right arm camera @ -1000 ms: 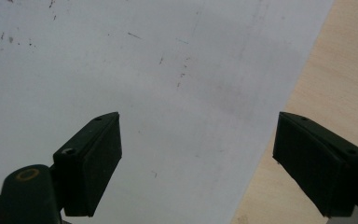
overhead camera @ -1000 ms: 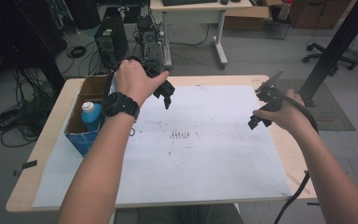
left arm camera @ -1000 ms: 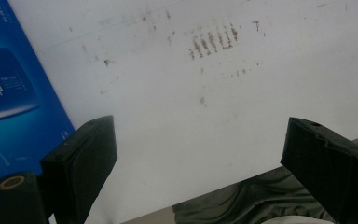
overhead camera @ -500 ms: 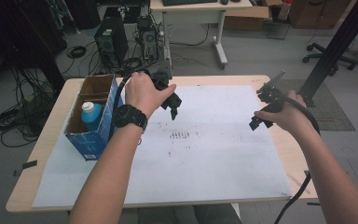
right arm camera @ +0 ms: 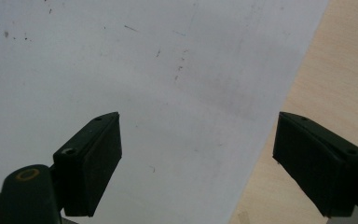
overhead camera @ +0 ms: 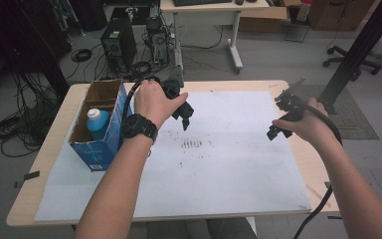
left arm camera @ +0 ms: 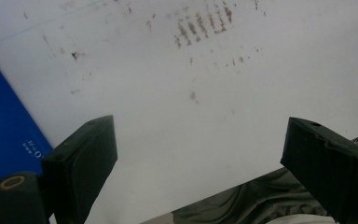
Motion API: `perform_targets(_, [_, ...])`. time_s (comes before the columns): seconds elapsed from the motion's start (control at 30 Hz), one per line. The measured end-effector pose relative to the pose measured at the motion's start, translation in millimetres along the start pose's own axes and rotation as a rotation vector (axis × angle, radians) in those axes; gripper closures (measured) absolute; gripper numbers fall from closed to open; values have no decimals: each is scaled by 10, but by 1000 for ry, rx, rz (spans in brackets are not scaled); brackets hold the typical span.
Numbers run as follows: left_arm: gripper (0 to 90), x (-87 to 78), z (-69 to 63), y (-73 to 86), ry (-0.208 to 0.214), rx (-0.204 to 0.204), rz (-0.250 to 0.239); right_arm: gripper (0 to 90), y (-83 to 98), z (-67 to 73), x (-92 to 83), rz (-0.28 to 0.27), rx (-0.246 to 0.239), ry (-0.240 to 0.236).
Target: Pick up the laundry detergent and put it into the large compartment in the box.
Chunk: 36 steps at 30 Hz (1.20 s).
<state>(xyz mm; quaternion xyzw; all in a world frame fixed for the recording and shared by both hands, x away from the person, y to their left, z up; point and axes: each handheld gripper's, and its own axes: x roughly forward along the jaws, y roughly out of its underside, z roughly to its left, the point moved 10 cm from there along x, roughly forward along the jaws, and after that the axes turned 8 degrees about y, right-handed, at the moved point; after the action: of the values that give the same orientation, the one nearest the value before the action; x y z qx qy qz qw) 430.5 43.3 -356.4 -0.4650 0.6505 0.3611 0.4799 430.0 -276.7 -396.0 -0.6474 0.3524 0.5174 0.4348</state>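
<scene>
Your left gripper (overhead camera: 184,115) hangs with jaws wide apart and empty above the white sheet (overhead camera: 219,164), the blue box (overhead camera: 99,132) holding a bottle (overhead camera: 97,120) near its left, while your right gripper (overhead camera: 277,130) hovers over the sheet's right edge, also gaping, gripping nothing.

The worktop (overhead camera: 298,164) was a light wooden table, its bare wood showing along all four edges. A large white sheet (overhead camera: 229,164) covered most of it, reaching close to the near edge and lying flat. The sheet bore a patch of short dark marks (overhead camera: 193,144) near its middle, with scattered specks around them. An open blue box (overhead camera: 98,124) stood by the left edge, at the sheet's far left corner.
</scene>
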Motion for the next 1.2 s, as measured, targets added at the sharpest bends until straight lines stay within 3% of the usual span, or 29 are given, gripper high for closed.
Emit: perform_targets(1.2, [103,53,0,80,10,-10,21,150,32,47,-63,-10,-1,2])
